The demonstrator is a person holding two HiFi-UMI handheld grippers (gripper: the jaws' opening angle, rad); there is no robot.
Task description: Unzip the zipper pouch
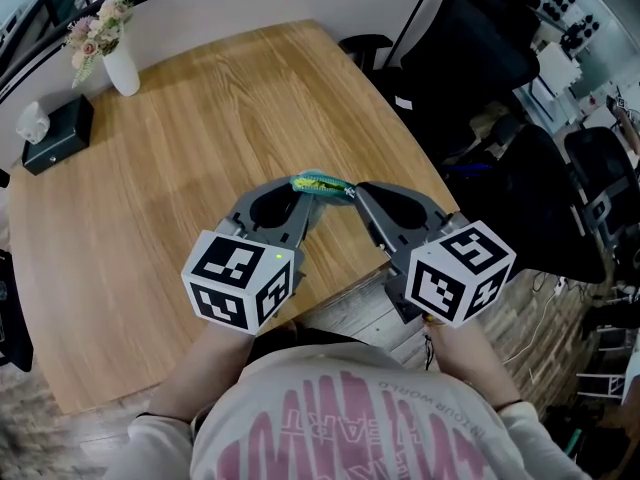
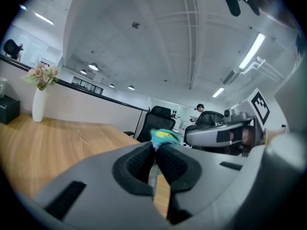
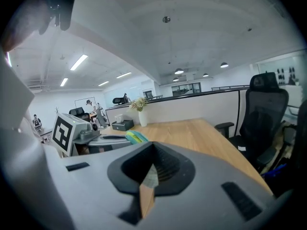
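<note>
A small teal and yellow zipper pouch [image 1: 320, 183] hangs in the air over the wooden table [image 1: 150, 228], stretched between my two grippers. My left gripper [image 1: 303, 184] is shut on its left end; in the left gripper view the teal fabric [image 2: 163, 137] bulges out just past the closed tips [image 2: 154, 145]. My right gripper [image 1: 358, 191] is shut at the pouch's dark right end. In the right gripper view its jaws [image 3: 152, 147] stand together with a small pale tab between the pads, and the pouch [image 3: 136, 137] shows just to the left.
A white vase of flowers [image 1: 120, 63] and a black box [image 1: 58, 133] stand at the table's far left. Black office chairs [image 1: 470, 58] crowd the right side. The table's near edge [image 1: 340, 298] runs just under my hands.
</note>
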